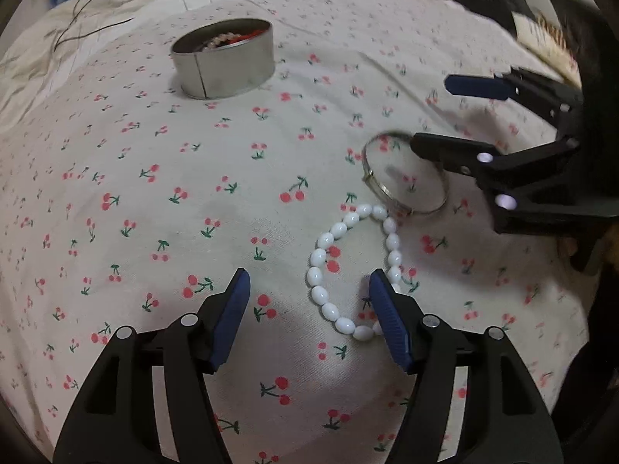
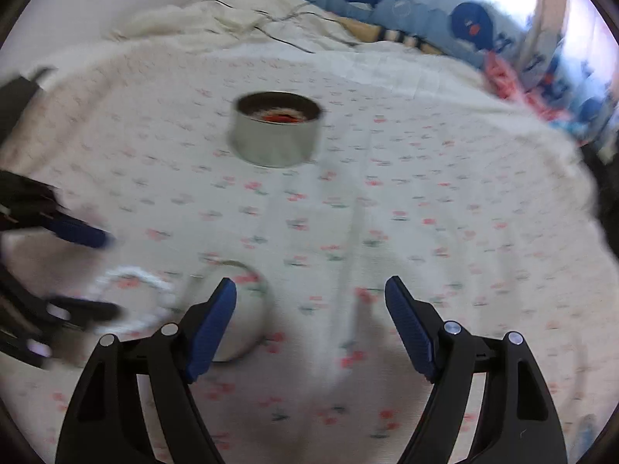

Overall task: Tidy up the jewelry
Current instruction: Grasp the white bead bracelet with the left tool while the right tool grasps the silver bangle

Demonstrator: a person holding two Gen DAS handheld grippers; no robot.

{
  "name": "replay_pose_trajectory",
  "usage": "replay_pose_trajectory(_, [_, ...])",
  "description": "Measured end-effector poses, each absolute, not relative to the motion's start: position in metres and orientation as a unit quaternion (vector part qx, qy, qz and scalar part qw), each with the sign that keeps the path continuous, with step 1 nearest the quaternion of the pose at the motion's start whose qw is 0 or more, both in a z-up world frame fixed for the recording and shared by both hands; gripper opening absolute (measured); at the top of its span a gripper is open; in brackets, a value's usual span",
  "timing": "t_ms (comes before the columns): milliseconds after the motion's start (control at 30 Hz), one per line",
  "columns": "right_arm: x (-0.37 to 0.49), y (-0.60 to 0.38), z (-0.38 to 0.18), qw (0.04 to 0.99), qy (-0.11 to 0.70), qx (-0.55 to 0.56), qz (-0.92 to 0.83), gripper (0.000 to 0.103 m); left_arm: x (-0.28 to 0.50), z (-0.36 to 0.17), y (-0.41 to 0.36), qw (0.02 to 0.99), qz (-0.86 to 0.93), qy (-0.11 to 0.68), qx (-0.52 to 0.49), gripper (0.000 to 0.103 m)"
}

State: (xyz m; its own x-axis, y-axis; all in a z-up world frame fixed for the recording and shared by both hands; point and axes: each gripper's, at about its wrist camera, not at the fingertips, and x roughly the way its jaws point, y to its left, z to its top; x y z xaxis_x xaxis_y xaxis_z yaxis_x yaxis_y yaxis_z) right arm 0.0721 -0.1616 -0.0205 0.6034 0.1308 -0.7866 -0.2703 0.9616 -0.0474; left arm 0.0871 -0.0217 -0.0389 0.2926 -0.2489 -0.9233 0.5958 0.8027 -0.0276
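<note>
1. Left wrist view: on the cherry-print sheet (image 1: 154, 201) lay one white bead bracelet (image 1: 350, 270) and one silver bangle (image 1: 406, 174), touching, and one round tin (image 1: 224, 63) well apart.
2. The left gripper (image 1: 309, 282) stood about half open, holding nothing, its right pad at the beads. The right gripper (image 1: 429, 114) gaped empty over the bangle.
3. The tin held beads and something red.
4. Right wrist view, blurred: the right gripper (image 2: 309, 290) was wide and empty, with the bangle (image 2: 247, 309) by its left finger. The tin (image 2: 276, 133) showed red inside.

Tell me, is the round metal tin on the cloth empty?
No, the round metal tin already holds jewelry: pale beads and something red show inside its open top in the left wrist view.
</note>
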Motion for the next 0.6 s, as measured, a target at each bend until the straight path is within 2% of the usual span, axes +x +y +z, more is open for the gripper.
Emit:
replay_pose_trajectory(133, [0.076,-0.148,-0.031,0.879,0.45,-0.104,0.12,0.076,0.104,-0.038,-0.011,0.819,-0.195,0.512,0.17,0.022])
replay_pose_trajectory(167, [0.077,-0.146,-0.03,0.879,0.451,-0.1,0.121,0.073,0.111,-0.037,-0.004,0.829,-0.165,0.506,0.172,0.018])
replay_pose_trajectory(233, [0.083,-0.148,-0.03,0.878,0.456,-0.076,0.127,0.064,0.125,-0.034,0.011,0.844,-0.11,0.498,0.163,0.015])
replay_pose_trajectory(300, [0.086,-0.149,-0.036,0.869,0.47,-0.069,0.138,0.046,0.135,-0.036,0.026,0.836,-0.125,0.524,0.105,0.015])
replay_pose_trajectory(333, [0.085,-0.148,-0.037,0.869,0.47,-0.07,0.141,0.044,0.136,-0.038,0.028,0.831,-0.131,0.532,0.098,0.015])
replay_pose_trajectory(367, [0.084,-0.145,-0.037,0.867,0.47,-0.074,0.15,0.035,0.137,-0.04,0.027,0.827,-0.135,0.536,0.098,0.015])
replay_pose_trajectory(400, [0.083,-0.143,-0.037,0.866,0.47,-0.076,0.154,0.02,0.136,-0.04,0.027,0.827,-0.14,0.536,0.096,0.012])
replay_pose_trajectory(467, [0.082,-0.142,-0.036,0.866,0.468,-0.079,0.156,0.006,0.138,-0.039,0.027,0.825,-0.154,0.537,0.08,0.008])
replay_pose_trajectory(600, [0.088,-0.16,-0.027,0.876,0.456,-0.025,0.154,0.004,0.14,-0.034,0.028,0.835,-0.162,0.523,0.051,0.006])
